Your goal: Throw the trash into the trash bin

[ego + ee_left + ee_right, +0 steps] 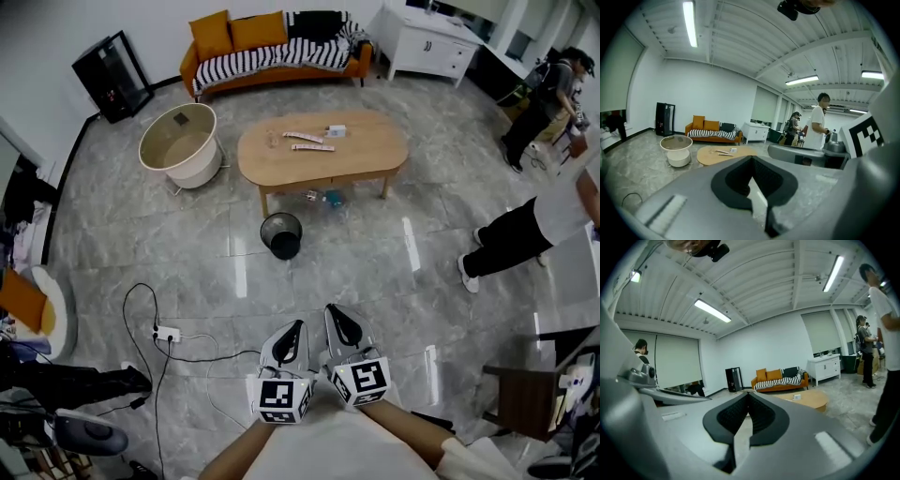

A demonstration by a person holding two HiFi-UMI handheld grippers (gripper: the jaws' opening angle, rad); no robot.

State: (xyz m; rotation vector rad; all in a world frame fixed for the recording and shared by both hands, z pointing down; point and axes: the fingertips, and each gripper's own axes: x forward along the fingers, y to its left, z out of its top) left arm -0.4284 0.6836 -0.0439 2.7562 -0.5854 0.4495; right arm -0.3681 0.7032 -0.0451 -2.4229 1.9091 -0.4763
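The black trash bin stands on the floor just in front of the oval wooden table. On the table lie two flat wrappers and a small white box. More small trash lies on the floor under the table. My left gripper and right gripper are side by side low in the head view, well short of the bin. Both are shut with nothing between the jaws, as the left gripper and the right gripper also show in their own views.
A white round tub stands left of the table, with an orange sofa and a white cabinet behind. A power strip with cables lies to my left. People stand at right, near a dark chair.
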